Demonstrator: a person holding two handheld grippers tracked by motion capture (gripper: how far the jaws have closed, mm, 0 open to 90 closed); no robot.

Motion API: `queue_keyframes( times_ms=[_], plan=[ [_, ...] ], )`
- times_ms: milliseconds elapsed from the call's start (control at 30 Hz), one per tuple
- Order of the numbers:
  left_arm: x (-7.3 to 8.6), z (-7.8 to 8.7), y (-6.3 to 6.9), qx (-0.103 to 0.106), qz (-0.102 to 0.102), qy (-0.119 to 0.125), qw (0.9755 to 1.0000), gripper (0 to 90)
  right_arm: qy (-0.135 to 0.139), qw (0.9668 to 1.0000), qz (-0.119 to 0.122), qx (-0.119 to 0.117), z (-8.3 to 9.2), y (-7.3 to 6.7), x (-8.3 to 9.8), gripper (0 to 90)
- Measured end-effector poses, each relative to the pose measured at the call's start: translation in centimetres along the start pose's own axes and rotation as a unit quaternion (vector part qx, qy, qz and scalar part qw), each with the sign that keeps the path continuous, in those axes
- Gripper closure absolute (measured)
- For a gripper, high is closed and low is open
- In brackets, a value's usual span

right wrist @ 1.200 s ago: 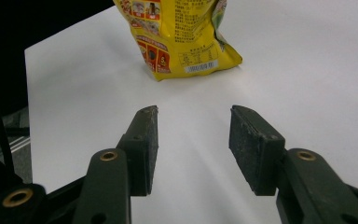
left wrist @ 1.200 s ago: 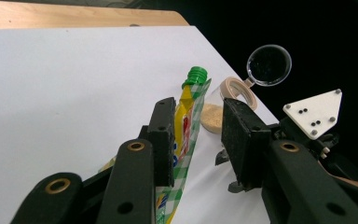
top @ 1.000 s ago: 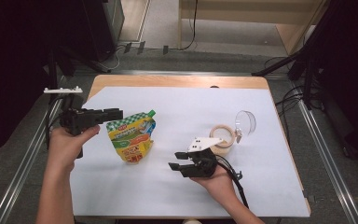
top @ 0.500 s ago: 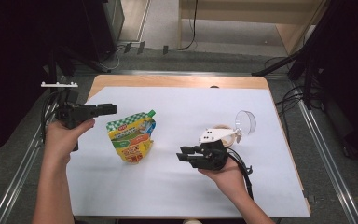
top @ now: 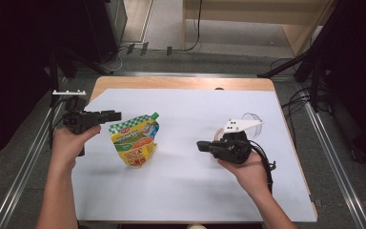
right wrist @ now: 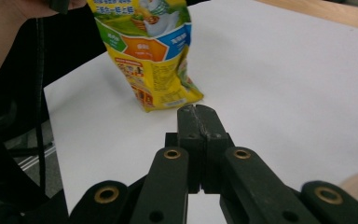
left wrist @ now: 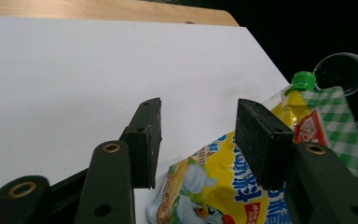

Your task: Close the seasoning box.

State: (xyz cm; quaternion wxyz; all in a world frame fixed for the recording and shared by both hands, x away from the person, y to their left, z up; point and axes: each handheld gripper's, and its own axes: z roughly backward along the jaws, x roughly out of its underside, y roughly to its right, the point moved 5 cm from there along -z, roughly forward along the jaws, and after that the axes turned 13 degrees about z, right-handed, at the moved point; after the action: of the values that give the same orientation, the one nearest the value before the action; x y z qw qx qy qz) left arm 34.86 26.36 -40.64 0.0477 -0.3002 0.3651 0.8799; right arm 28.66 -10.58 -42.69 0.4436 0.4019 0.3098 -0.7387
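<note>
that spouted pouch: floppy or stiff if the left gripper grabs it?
Probably floppy: the pouch is creased film that bulges unevenly. Its glossy surface may slip. The green cap looks rigid, likely the firmer hold.

Left gripper [top: 116,115] at far left, jaws just widening, empty; right gripper [top: 201,145] at near right, pressed closed.

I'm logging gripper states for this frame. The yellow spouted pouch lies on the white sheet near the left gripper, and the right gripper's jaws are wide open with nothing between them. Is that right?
Not quite. The right gripper has its jaws shut, pads pressed together with nothing between them, as the right gripper view shows. The rest holds: the yellow spouted pouch lies on the white sheet near the left gripper.
</note>
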Motion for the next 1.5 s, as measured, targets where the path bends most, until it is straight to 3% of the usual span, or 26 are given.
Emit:
queue_keyframes(
  times_ms=[367, 533, 800, 1167, 1500],
  plan=[
    [1.0, -1.4, -1.0, -0.007, 0.004, -0.009, 0.9999, 49.5, 0.008, 0.9995, -0.012, 0.027, 3.0, 2.2, -0.3, 90.0],
    [1.5, -2.1, -1.3, -0.012, -0.001, -0.017, 0.9998, 48.9, 0.014, 0.9993, -0.024, 0.026, 4.3, 3.2, -0.3, 90.0],
    [2.2, -3.0, -1.7, -0.018, -0.01, -0.031, 0.9993, 48.5, 0.019, 0.9978, -0.031, 0.055, 6.3, 4.6, -0.2, 90.0],
    [2.9, -3.8, -1.9, -0.018, -0.01, -0.045, 0.9988, 48.2, 0.031, 0.994, -0.045, 0.095, 9.2, 6.5, 0.2, 90.0],
    [3.1, -3.6, -2.2, -0.018, -0.004, -0.04, 0.999, 48.2, 0.039, 0.9887, -0.067, 0.128, 12.0, 8.4, 1.1, 90.0]
  ],
)
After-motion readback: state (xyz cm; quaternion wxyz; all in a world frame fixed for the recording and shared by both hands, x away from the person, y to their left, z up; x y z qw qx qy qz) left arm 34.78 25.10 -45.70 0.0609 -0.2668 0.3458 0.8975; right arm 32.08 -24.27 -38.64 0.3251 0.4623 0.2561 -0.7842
